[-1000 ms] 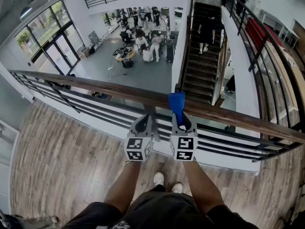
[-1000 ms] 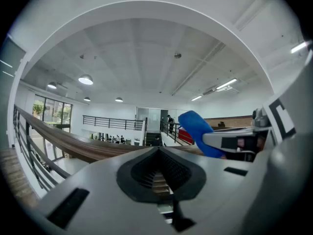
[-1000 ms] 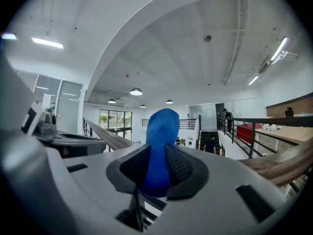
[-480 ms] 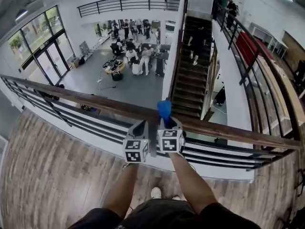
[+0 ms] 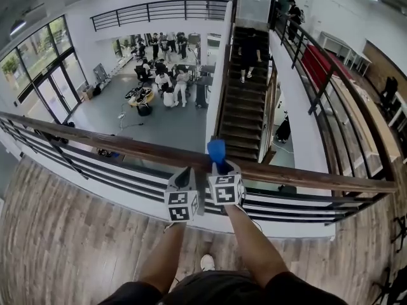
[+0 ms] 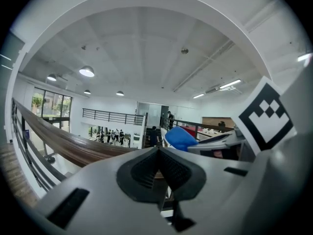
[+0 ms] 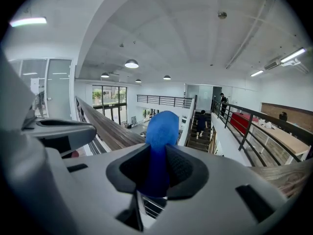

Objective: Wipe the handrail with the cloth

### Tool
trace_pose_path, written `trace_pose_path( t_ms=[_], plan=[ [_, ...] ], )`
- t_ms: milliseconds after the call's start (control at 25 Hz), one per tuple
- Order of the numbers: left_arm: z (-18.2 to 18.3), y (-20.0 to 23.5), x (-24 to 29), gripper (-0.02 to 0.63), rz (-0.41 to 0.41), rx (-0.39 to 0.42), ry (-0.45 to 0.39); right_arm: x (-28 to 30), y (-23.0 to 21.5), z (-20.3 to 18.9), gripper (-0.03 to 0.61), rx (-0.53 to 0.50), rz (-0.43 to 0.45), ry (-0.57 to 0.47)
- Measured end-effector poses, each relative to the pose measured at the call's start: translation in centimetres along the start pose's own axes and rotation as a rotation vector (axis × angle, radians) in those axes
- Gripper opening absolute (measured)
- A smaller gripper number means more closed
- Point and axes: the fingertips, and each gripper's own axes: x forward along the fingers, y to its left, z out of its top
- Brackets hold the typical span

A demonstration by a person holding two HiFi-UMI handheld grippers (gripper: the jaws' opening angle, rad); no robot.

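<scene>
Atrium floor lies far below the handrail. Right gripper pinches the cloth over it; left gripper, at its nine o'clock, is closed, empty. A slackened pinch could drop the cloth overboard.

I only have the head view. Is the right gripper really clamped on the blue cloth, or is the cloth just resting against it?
Observer: Clamped. The right gripper view shows the right gripper shut on the blue cloth, which sticks out past its pads.
Operator: Is the left gripper holding anything?
Observer: No. In the left gripper view the left gripper has its jaws together with nothing between them.
Operator: Where is the rail from there?
Observer: The wooden handrail runs away to the left of those jaws.
</scene>
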Motion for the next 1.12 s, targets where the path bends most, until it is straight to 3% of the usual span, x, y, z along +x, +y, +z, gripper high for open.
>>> trace_pose_path(
  t_ms=[400, 560, 1120],
  plan=[
    [0.4, -3.6, 0.9, 0.003, -0.028, 0.011, 0.002, -2.1, -4.5, -1.1, 0.094, 0.021, -0.033, 0.022],
    [0.2, -6.9, 1.7, 0.003, -0.033, 0.031, 0.004, -3.1, -8.3, -2.3, 0.095, 0.061, -0.037, 0.048],
    [-0.5, -19.5, 5.9, 0.003, -0.111, 0.078, 0.056, -7.8, -19.3, -5.3, 0.095, 0.06, -0.07, 0.055]
  ],
)
